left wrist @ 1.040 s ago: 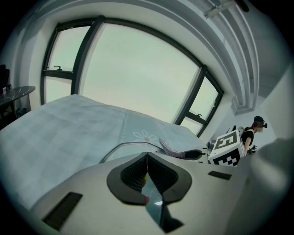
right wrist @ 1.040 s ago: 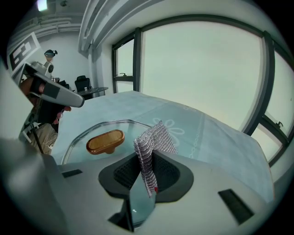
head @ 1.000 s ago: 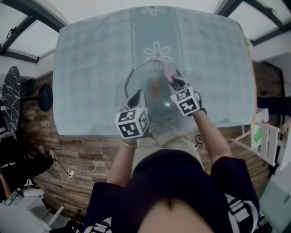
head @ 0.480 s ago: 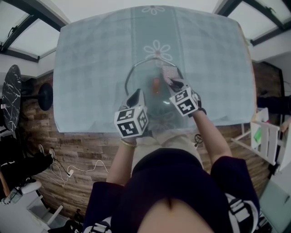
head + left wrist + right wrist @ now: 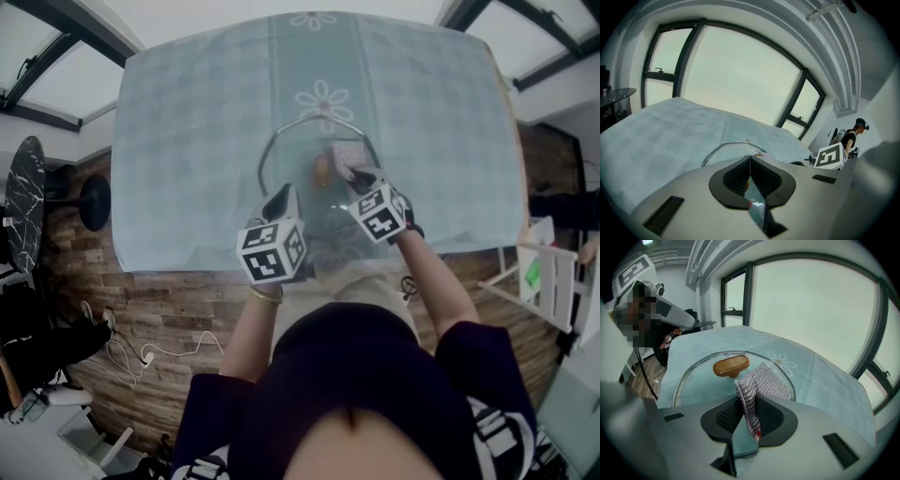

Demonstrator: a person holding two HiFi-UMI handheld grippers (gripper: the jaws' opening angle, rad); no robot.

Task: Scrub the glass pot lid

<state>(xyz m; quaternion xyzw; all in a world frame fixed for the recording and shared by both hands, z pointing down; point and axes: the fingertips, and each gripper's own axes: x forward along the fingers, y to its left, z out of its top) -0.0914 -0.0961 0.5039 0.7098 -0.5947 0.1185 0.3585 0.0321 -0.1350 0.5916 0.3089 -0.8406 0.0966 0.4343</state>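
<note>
Scouring cloth [image 5: 771, 383] down on the glass pot lid [image 5: 693, 376].
I see right gripper [image 5: 748, 399] fingers [image 5: 723, 417] pinching it beside the knob [image 5: 731, 365]; left gripper [image 5: 750, 157] fingers [image 5: 735, 178] closed.

Both bare forearms reach forward, side by side; the left gripper [image 5: 283, 193] slopes downward, its jaws pressed together; the right gripper [image 5: 353, 172] tilts down more steeply, its jaws clamped on a silver mesh scrubber [image 5: 769, 380].

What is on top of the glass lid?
The glass lid has a brown knob in its middle and a silvery scrubbing cloth lying beside it, pinched by the right tongs. The glass under the cloth is covered and can't be seen.
</note>
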